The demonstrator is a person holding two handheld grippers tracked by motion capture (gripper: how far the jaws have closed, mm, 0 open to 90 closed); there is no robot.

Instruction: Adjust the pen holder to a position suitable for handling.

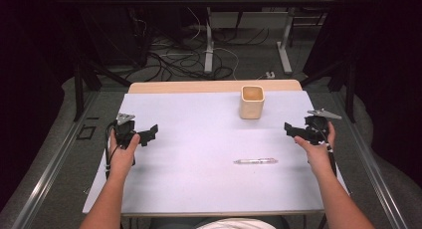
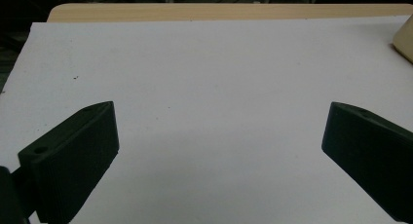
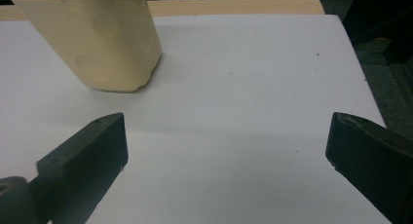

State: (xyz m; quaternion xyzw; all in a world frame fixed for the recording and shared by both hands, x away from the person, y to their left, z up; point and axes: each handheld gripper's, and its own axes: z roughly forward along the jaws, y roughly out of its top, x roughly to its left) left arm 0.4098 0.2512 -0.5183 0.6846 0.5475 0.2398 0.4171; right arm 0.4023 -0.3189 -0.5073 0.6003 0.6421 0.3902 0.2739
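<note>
A cream square cup [image 1: 252, 101] stands upright at the back of the white mat, open end up. A clear pen [image 1: 256, 161] lies flat nearer the front, right of centre. My left gripper [image 1: 147, 133] hovers at the left edge, held in a hand, jaws wide open on nothing. My right gripper [image 1: 290, 129] is at the right edge, also open and empty. In the right gripper view the cup [image 3: 95, 39] sits ahead and to the left of the spread jaws. In the left gripper view a corner of the cup [image 2: 405, 39] shows at the far right.
The white mat [image 1: 199, 139] covers a wooden table [image 1: 199, 86] whose bare strip shows at the back. Beyond it are floor cables and table legs [image 1: 209, 45]. Dark drapes flank both sides.
</note>
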